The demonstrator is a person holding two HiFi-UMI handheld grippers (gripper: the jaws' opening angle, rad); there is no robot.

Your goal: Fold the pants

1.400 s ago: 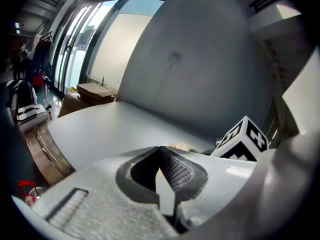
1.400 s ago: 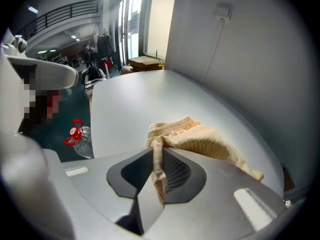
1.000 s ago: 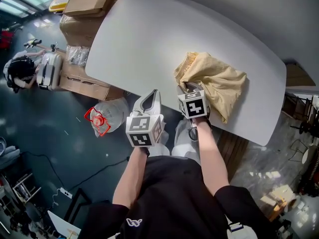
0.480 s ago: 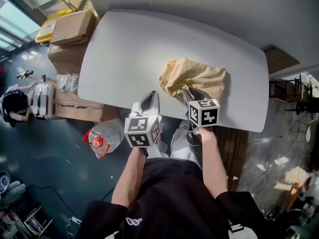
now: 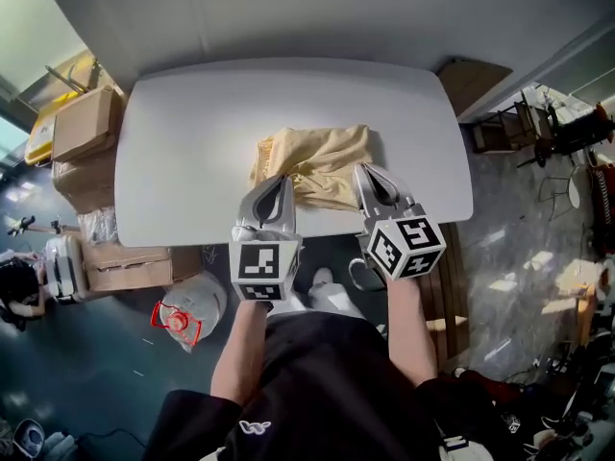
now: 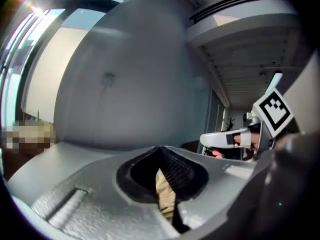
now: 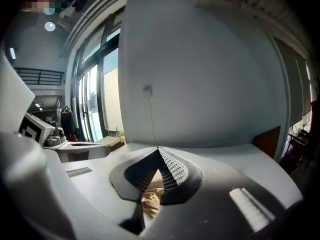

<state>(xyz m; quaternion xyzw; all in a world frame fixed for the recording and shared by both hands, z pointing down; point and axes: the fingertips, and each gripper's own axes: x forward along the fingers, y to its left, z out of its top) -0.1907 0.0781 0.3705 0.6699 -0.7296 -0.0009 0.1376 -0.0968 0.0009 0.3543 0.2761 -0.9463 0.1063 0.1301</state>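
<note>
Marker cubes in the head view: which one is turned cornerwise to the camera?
The right gripper's cube: it shows several marker faces, tilted. The left cube faces the camera squarely.

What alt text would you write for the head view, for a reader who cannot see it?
From above, a person's left gripper and right gripper are each shut on the near edge of crumpled tan pants over a white table. Cardboard boxes stand on the floor at left.

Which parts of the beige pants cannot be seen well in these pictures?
Head view: near edge of the crumpled beige cloth pants, behind the left gripper and right gripper.
Gripper views: all but a pinched sliver, hidden by the shut jaws.
Leg ends: lost in folds, every view.
</note>
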